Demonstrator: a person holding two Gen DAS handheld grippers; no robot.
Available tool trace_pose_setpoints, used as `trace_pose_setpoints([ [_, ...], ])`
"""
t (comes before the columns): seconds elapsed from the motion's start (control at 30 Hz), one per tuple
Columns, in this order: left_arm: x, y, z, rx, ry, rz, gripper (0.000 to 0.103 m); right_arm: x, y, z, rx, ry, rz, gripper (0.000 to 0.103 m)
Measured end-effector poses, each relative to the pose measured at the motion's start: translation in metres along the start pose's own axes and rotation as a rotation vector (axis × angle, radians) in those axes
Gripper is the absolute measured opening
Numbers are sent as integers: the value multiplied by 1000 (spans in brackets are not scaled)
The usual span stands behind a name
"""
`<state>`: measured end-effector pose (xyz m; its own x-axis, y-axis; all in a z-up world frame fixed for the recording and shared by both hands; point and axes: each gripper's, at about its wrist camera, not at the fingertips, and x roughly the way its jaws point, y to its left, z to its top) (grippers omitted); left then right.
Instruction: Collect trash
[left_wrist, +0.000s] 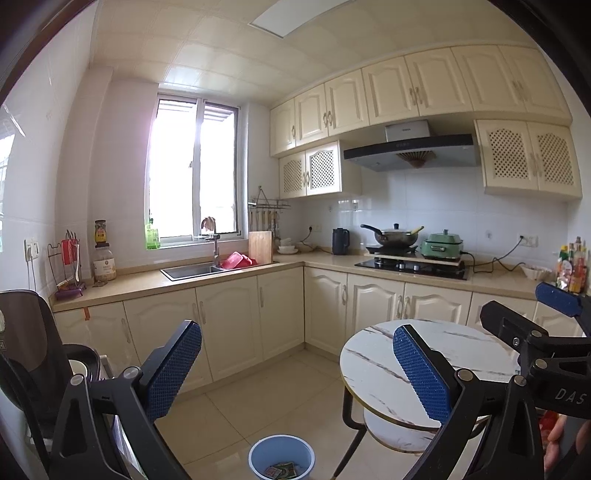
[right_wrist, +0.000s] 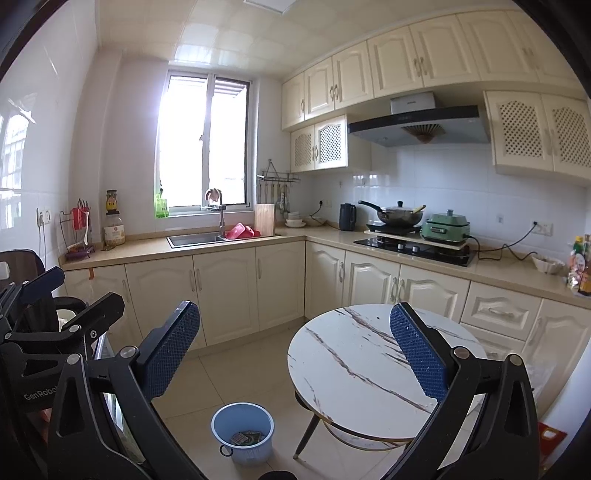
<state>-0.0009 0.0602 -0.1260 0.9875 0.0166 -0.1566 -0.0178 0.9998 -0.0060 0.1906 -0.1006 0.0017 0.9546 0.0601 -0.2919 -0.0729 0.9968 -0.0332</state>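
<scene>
Both grippers, left (left_wrist: 297, 373) and right (right_wrist: 295, 354), held with jaws spread wide and empty above the kitchen floor.
Blue bin (right_wrist: 242, 432) stands on the near tiles, just left of the round marble table (right_wrist: 354, 373); wrappers (right_wrist: 246, 438) lie inside it.

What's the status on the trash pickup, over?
Left gripper open, empty. Right gripper open, empty. Blue bin on floor, wrappers inside. Round table bare. Nothing blocking.
</scene>
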Motion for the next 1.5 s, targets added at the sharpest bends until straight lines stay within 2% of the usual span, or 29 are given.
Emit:
trace_pose_setpoints([
  [0.27, 9, 17, 5, 3, 3, -6, 102, 1, -1, -2, -2, 3, 3, 103],
  [1.5, 14, 38, 10, 6, 8, -12, 102, 1, -5, -7, -3, 17, 2, 103],
])
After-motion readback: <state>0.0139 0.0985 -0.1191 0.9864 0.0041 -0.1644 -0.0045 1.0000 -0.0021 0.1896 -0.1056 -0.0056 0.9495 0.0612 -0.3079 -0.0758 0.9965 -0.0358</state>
